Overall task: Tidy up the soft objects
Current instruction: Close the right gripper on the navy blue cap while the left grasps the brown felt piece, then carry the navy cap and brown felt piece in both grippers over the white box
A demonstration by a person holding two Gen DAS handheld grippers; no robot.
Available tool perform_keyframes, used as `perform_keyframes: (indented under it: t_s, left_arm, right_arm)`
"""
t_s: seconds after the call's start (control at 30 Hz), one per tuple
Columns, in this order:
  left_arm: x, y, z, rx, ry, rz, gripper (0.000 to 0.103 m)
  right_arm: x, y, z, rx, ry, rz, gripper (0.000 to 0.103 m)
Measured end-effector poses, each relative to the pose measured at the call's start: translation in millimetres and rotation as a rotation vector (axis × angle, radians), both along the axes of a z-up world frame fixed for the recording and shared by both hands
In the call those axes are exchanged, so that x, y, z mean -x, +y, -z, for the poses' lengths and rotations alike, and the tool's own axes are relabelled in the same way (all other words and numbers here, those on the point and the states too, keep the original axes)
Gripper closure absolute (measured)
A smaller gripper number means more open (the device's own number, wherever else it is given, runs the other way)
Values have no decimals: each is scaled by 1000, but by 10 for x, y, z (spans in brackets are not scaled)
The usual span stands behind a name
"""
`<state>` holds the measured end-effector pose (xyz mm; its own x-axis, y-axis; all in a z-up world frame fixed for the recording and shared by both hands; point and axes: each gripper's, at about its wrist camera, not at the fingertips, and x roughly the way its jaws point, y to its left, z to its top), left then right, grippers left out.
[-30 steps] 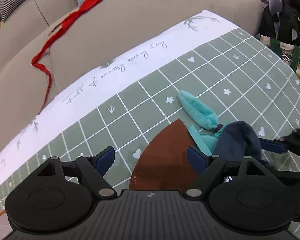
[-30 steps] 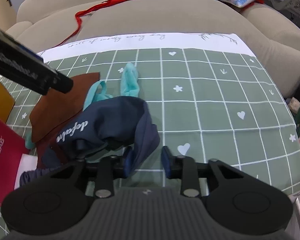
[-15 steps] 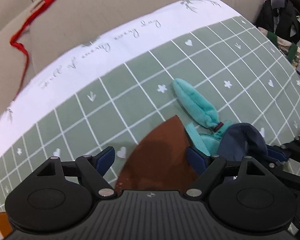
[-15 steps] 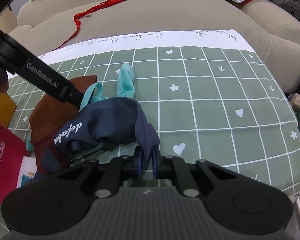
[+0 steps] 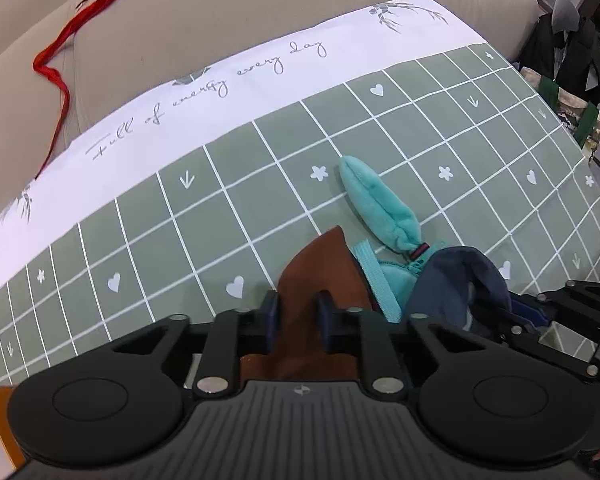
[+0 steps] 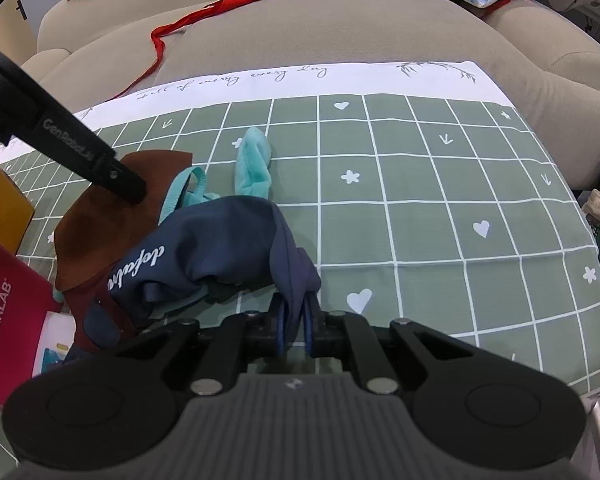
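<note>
A brown cloth (image 5: 316, 264) lies on the green checked tablecloth (image 5: 220, 220), and my left gripper (image 5: 297, 308) points steeply down over its corner. The jaws are closing, with a raised fold of the cloth pinched between the pads. In the right wrist view the left gripper's finger (image 6: 100, 164) comes down onto the brown cloth (image 6: 112, 224). My right gripper (image 6: 294, 320) is shut on a fold of a navy garment (image 6: 212, 248) with white lettering. The navy garment (image 5: 448, 284) partly covers the brown cloth. A teal plush item (image 6: 254, 164) with a strap pokes out from under it.
A pink box (image 6: 8, 312) and an orange box (image 6: 0, 204) sit at the table's left edge. A beige sofa (image 6: 340, 32) behind the table carries a red ribbon (image 6: 228, 4) and cushions. Bags (image 5: 572, 64) stand beyond the right edge. The right half of the tablecloth (image 6: 460, 200) is bare.
The left jaws went from wide open to closed around the brown cloth's corner, after lowering onto it. The right jaws closed on the navy fold and have held still since.
</note>
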<state>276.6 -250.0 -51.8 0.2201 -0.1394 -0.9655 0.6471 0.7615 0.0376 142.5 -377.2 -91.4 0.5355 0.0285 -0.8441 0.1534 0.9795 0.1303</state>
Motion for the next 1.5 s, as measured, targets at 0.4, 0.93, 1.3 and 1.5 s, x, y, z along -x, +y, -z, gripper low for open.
perform_keyframes:
  t_s: [0.4,0.93,1.3,1.5]
  left_arm:
    - [120,192,-148,89,11,-33,97]
    - [368,603,-507,248,75,-145,97]
    - [929,879,-798,439,126,-101,97]
    - [1309,1155,-820,417,87,-178,97]
  right_arm:
    - [38,24,-81,-13,21,-12,103]
    - [362,40,-583,-75,-70,0,103]
    - [931,264,-1095,-109,-194,7,103]
    - [1170,506,-1268,-91,-200,-55,103]
